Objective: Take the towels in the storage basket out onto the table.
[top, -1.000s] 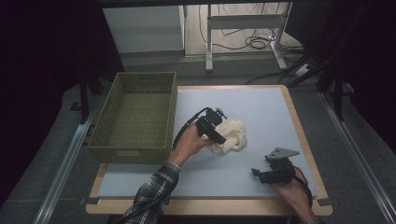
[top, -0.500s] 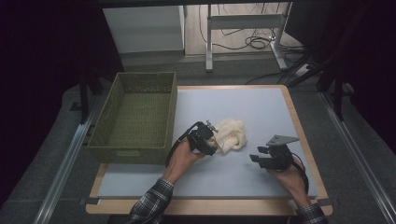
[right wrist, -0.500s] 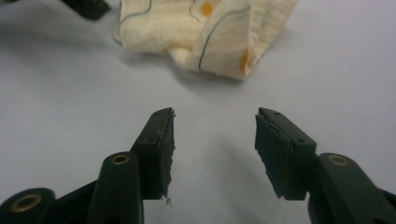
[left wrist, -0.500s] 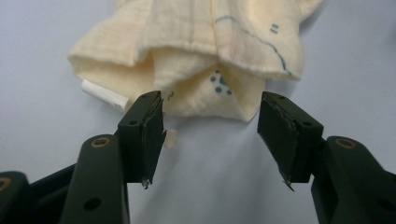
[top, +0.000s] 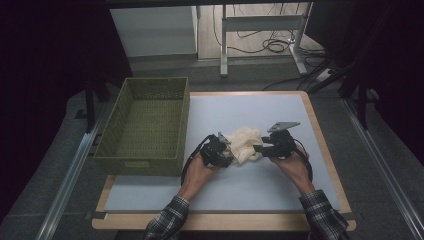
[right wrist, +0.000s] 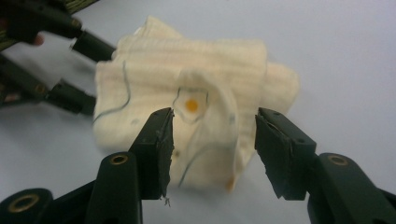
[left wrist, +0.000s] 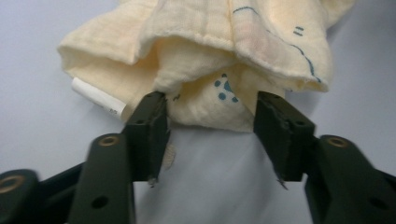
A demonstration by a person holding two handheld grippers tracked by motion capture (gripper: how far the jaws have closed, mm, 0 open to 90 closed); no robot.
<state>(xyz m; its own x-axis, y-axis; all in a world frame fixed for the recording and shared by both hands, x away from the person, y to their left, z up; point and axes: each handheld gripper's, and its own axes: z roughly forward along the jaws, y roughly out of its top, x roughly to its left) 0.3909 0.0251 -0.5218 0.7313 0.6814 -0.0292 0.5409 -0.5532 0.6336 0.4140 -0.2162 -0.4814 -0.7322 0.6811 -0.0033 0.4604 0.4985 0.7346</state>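
Where both grippers' fingers (left wrist: 147, 126) spread: soft, crumpled cream muslin cloth (top: 244, 142) between them.

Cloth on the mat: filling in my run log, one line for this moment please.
cloth: crumpled on mat | left gripper: fingers closing round its edge | right gripper: open, at its other side | basket: beside mat

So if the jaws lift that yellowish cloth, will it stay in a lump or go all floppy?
Probably floppy: the cloth lies crumpled in soft folds, so it should droop and unfold. It looks thin and likely light. Pushed, it would likely bunch up on the table, not roll.
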